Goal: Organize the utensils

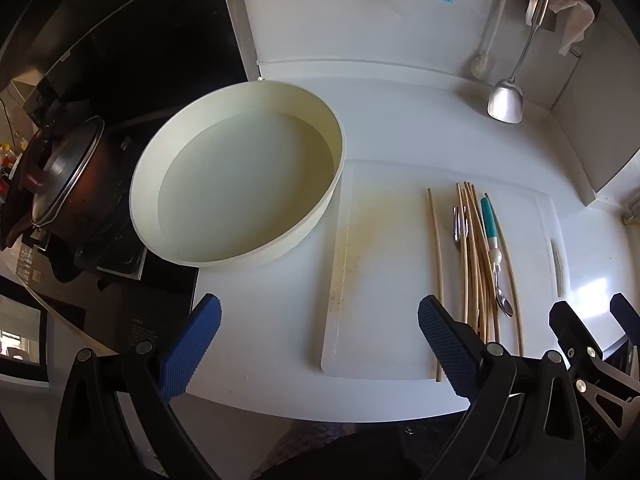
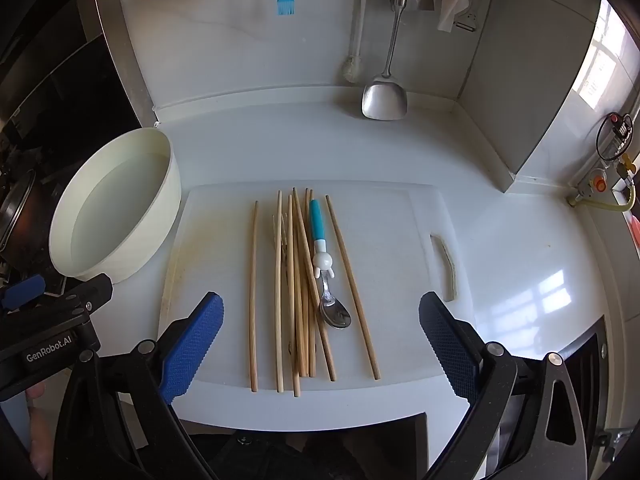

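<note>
- The only writing I can read is "GenRobot.AI" in white on the black body of the left gripper (image 2: pixel 24 294), seen at the left edge of the right wrist view.
- The right gripper (image 2: pixel 320 340) hangs over the near edge of the white cutting board (image 2: pixel 400 240), jaws wide apart and gripping nothing.
- The wooden chopsticks (image 2: pixel 296 288) lie on the board in a loose bundle, just beyond and between those jaws, not touched by either pad.
- Their long axes run from the near edge toward the back wall, with a few crossing at slight angles.
- A small spoon (image 2: pixel 326 268) lies among them, teal handle toward the wall, bowl toward the gripper.
- The left gripper (image 1: pixel 320 344) also stands open and empty over the white counter (image 1: pixel 260 360); the chopsticks (image 1: pixel 472 256) lie off its right jaw.
- A cream round basin (image 1: pixel 240 184) sits beyond it, touching the board's left edge.
</note>
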Motion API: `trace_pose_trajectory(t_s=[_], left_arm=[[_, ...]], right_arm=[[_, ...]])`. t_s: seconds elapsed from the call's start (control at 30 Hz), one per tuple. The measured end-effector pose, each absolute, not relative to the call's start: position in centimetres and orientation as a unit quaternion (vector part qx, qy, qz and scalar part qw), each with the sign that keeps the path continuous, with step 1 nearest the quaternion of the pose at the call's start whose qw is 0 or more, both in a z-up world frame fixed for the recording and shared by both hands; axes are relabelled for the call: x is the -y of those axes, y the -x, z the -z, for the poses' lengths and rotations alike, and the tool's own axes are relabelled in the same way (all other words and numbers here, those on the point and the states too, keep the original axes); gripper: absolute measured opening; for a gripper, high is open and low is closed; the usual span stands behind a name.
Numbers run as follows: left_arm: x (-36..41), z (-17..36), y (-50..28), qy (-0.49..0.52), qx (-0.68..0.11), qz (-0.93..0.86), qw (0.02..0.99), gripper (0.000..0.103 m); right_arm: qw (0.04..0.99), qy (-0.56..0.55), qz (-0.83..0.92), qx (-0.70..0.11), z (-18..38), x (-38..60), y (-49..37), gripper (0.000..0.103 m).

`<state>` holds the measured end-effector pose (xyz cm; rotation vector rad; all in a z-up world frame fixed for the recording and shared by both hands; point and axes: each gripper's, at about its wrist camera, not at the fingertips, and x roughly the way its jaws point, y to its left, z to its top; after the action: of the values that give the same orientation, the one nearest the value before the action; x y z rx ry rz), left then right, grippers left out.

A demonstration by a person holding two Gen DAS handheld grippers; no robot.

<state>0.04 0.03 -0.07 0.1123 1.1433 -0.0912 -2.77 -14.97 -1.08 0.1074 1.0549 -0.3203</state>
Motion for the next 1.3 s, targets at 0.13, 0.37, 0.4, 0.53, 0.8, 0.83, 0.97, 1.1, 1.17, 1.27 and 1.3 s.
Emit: trace_pose_trajectory(t_s=[0.13, 0.37, 0.4, 0.53, 0.8, 0.83, 0.97, 1.1, 1.17, 1.27, 1.3], left_arm=[[-0.02, 0.11, -0.11, -0.056, -0.54, 0.042, 0.839, 0.097], [0.25, 0.11, -0.12, -0.057, -0.542, 0.042, 0.837, 0.097], [0.25, 0.08, -0.13, -0.056, -0.542, 0.042, 0.838, 0.097], [-0.02, 0.02, 0.02, -0.049, -0.54, 0.042, 0.839, 0.097], [-0.19, -0.19, 0.14, -0.049, -0.535, 0.04, 0.842, 0.097], [-0.21, -0.12, 0.11, -0.05, -0.536, 0.039, 0.842, 0.097], [-0.33, -0.13, 0.15, -0.05, -0.535, 0.038, 0.843, 0.097], [-0.38, -0.17, -0.03, -0.05, -0.536, 0.039, 0.842, 0.097], [-0.5, -0.1, -0.11, -0.049, -0.538, 0.038, 0.841, 0.097], [-0.53, -0.28, -0.2, -0.048, -0.539, 0.038, 0.84, 0.097], [-0.58, -0.33, -0.23, -0.048, -0.539, 0.038, 0.84, 0.097]], right_arm=[[0.851, -0.051, 0.153, -0.5, 1.11, 14.97, 2.76, 0.094], [0.851, -0.052, 0.152, -0.501, 1.19, 14.94, 2.73, 0.094], [0.851, -0.052, 0.152, -0.5, 1.2, 14.93, 2.73, 0.094], [0.851, -0.052, 0.151, -0.501, 1.21, 14.86, 2.73, 0.094], [0.851, -0.052, 0.151, -0.5, 1.29, 14.78, 2.96, 0.094], [0.851, -0.052, 0.151, -0.5, 1.23, 14.81, 2.86, 0.094], [0.851, -0.052, 0.151, -0.5, 1.11, 14.78, 2.77, 0.094], [0.852, -0.052, 0.15, -0.499, 1.04, 14.75, 2.77, 0.094], [0.852, -0.053, 0.15, -0.499, 1.0, 14.79, 2.78, 0.094], [0.851, -0.053, 0.15, -0.5, 0.96, 14.77, 2.77, 0.094], [0.851, -0.053, 0.15, -0.5, 0.95, 14.74, 2.76, 0.094]])
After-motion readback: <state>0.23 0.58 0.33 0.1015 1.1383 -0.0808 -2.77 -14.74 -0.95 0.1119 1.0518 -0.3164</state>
